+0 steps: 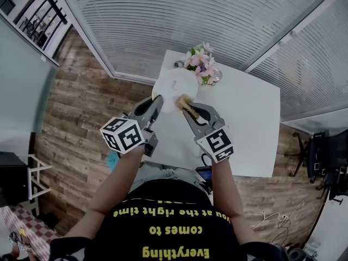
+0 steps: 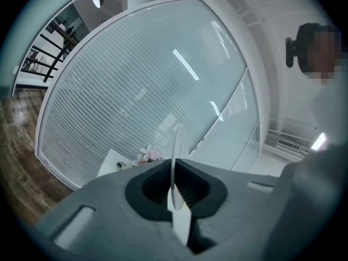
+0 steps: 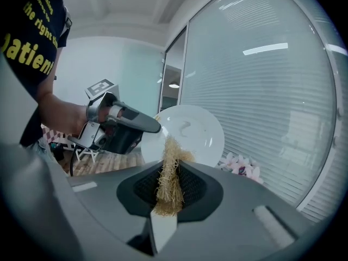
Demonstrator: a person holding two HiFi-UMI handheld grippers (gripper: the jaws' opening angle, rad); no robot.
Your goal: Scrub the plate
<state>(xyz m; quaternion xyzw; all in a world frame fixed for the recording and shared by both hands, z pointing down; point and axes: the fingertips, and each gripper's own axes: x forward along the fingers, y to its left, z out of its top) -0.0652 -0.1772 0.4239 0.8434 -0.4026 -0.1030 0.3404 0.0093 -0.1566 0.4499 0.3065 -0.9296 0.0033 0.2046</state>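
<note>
Left gripper view is filled at its near edge by the left gripper (image 2: 176, 199), whose jaws are pressed together on the rim of the white plate (image 2: 175, 156). The plate is seen there only edge-on, as a thin upright sliver, so its face is not shown.

That face is given by the right gripper view. There the right gripper (image 3: 167, 200) is seen with its jaws pinching a straw-coloured scrubber (image 3: 168, 175). The frayed tip of the scrubber reaches the plate's lower edge at about 7 o'clock. In the same view the plate is seen round and upright, its face turned toward the camera, and it is gripped by the left gripper at its 9 o'clock rim. A bare forearm and a dark printed shirt are seen behind at 9 o'clock.

From the head view both grippers are seen side by side, each with its marker cube. The plate is held between their tips at 12 o'clock, over the near left corner of the white table (image 1: 244, 124), and the scrubber is against it at about 5 o'clock. Whether the plate rests on the table cannot be told.

Beyond the plate, at its 1 o'clock, a vase of pink flowers (image 1: 202, 64) stands on the table. Farther off, slatted blinds (image 1: 163, 20) cover the windows, and wood flooring (image 1: 81, 102) lies at 9 o'clock.
</note>
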